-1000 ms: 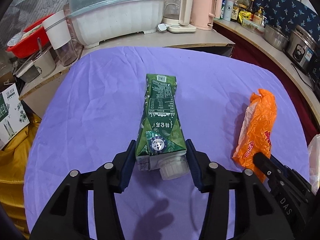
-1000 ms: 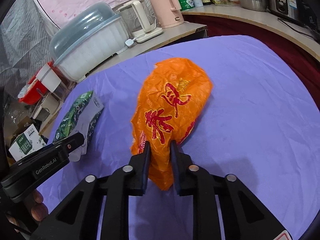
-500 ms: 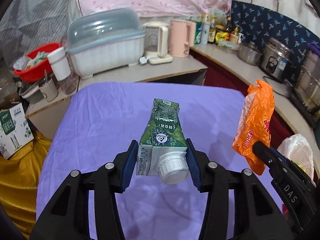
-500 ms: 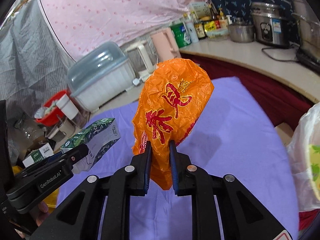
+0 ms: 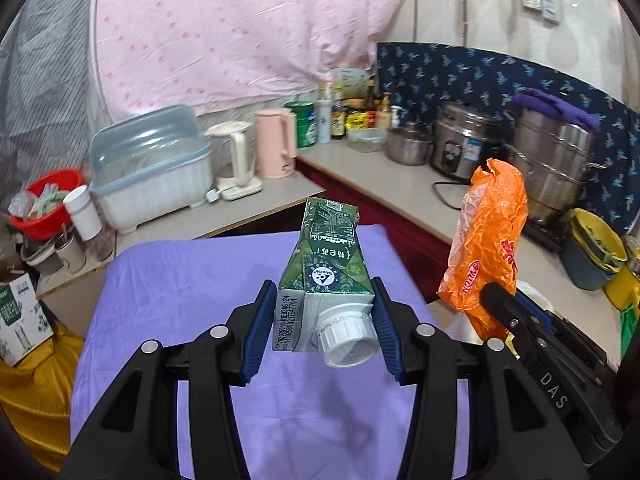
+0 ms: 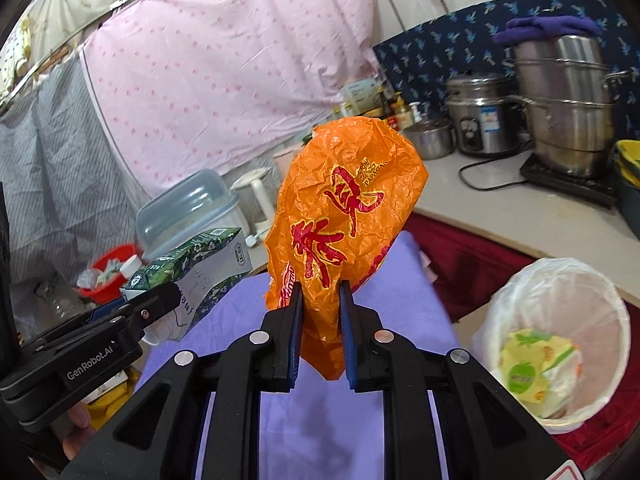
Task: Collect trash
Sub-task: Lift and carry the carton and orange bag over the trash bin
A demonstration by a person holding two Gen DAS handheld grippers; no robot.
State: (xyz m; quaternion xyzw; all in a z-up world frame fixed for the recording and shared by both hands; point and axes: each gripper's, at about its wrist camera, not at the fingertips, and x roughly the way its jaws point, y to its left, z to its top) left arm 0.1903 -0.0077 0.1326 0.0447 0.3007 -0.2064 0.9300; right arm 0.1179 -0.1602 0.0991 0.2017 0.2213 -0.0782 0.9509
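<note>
Both pieces of trash are up in the air above the purple-covered desk [image 5: 168, 280]. The left hand-held gripper [image 5: 324, 330] pinches a green carton [image 5: 328, 264] at its white capped end, low in the middle of the left wrist view. The right hand-held gripper [image 6: 320, 332] is clamped on the bottom of a crumpled orange bag [image 6: 344, 216], centre frame. A white-lined bin [image 6: 560, 336] sits at lower right, with wrappers inside.

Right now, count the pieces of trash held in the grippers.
2. A green carton is clamped in the left gripper, and an orange bag in the right gripper, both above the purple table.
</note>
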